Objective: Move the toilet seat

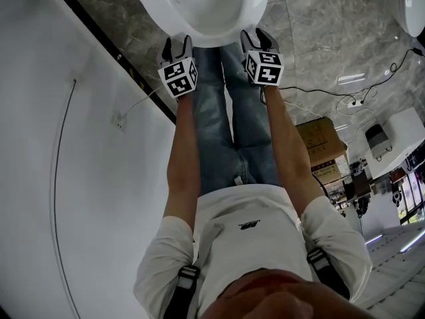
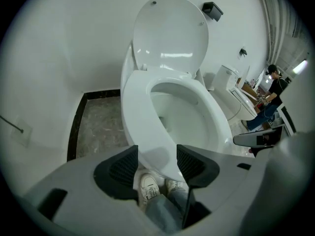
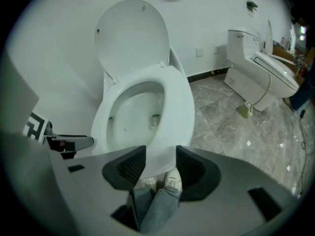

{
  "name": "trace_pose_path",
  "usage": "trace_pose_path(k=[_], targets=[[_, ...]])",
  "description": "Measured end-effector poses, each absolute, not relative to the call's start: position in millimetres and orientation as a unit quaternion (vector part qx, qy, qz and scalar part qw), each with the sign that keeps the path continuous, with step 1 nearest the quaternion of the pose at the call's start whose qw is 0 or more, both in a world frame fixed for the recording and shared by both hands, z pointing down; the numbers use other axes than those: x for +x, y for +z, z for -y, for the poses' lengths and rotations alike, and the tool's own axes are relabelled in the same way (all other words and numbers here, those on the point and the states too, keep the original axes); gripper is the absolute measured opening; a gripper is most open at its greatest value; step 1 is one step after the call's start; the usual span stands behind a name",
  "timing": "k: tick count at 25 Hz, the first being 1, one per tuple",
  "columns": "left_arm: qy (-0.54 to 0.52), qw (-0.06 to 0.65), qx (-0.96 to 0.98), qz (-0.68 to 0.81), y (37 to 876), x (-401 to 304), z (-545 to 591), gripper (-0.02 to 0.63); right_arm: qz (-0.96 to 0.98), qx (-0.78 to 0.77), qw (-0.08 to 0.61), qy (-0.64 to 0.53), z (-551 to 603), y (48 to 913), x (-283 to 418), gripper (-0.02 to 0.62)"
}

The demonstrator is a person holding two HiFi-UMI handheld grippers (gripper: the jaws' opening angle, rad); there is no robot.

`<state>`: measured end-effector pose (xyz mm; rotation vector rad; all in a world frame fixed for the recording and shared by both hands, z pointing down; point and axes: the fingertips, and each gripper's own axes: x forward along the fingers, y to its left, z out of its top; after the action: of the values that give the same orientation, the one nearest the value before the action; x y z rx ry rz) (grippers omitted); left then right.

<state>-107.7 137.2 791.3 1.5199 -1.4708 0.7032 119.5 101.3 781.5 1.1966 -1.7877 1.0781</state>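
The white toilet seat (image 1: 219, 25) lies flat on the bowl, with the lid (image 2: 170, 33) raised against the wall. My left gripper (image 1: 177, 45) is at the seat's front rim on the left, and my right gripper (image 1: 256, 40) is on the right. In the left gripper view the seat (image 2: 140, 112) tapers into the gap of the left gripper (image 2: 156, 163), whose jaws stand apart. In the right gripper view the seat (image 3: 177, 112) reaches down between the spread jaws of the right gripper (image 3: 160, 163). Neither pair of pads presses on it.
My jeans-clad legs (image 1: 226, 125) stand right below the bowl. A white wall (image 1: 66, 145) with a black skirting strip runs along the left. A second toilet (image 3: 261, 68) stands to the right. A cardboard box (image 1: 322, 141) and cables (image 1: 358, 102) lie on the marble floor.
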Motion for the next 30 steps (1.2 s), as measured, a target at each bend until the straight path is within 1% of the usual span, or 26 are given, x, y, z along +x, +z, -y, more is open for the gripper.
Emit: trace_pose_path(k=[5,9,13,18,26,30], targets=[[0.281,0.460,0.600,0.591,802,-111,-139,0.267,0.679,0.462,0.330,0.466,-107,793,113,0.249],[0.271,0.481,0.601,0.578,809,-102,-138,0.295,0.669,0.464,0.308,0.492,-104,801,111,0.276],[0.264,0.502,0.592,0.572,816,-98,-139,0.319,0.665,0.461,0.307,0.501,-103,809,110,0.287],[0.241,0.524,0.591,0.564,820,-97,-141,0.325,0.658,0.463,0.310,0.507,-101,818,109,0.291],[0.251,0.521,0.596,0.557,820,-89,-138,0.327,0.670,0.452,0.338,0.483,-106,815,109,0.290],[0.250,0.519,0.596,0.560,817,-89,-139,0.327,0.672,0.450,0.337,0.481,-107,810,110,0.290]])
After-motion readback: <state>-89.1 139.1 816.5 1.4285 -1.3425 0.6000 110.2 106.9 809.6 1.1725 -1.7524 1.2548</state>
